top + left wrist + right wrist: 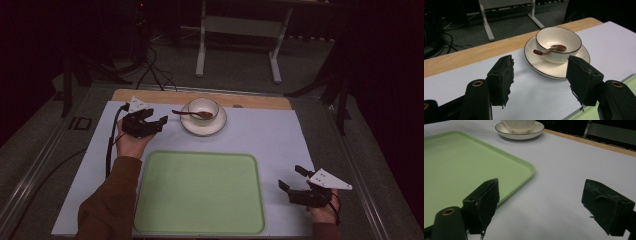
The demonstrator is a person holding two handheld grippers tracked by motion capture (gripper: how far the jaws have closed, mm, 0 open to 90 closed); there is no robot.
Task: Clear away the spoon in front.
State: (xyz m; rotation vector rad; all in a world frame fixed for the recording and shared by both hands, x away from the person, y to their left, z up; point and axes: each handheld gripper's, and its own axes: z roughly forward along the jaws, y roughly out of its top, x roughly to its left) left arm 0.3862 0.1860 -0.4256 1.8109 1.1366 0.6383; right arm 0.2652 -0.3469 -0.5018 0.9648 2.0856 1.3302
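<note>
Nearest to the camera: large pale green plastic tray (200, 192), lying flat on white table sheet (270, 135), nothing on it. Just right of the tray, right gripper (291, 178) in a hand, jaws spread wide, nothing between them, low over the sheet. Farther away, left gripper (155, 117) in the other hand, also spread and not holding anything, pointing toward white ceramic bowl with thin brown rim (559, 42). Bowl standing upright on white ribbed saucer with the same brown rim (541, 65), near the far wooden edge of the table (461, 56), beyond the tray. Small brown spoon (550, 49) lying inside the bowl, handle leaning over the rim on the side of the left gripper.

Probably quite light, but hard, glazed and slippery, and fragile if dropped. Loose spoon likely to slide or rattle when tilted. Best hold, most likely: saucer rim pinched from the near side and kept level, or bowl wall taken across the rim. Gentle closing needed.
</note>
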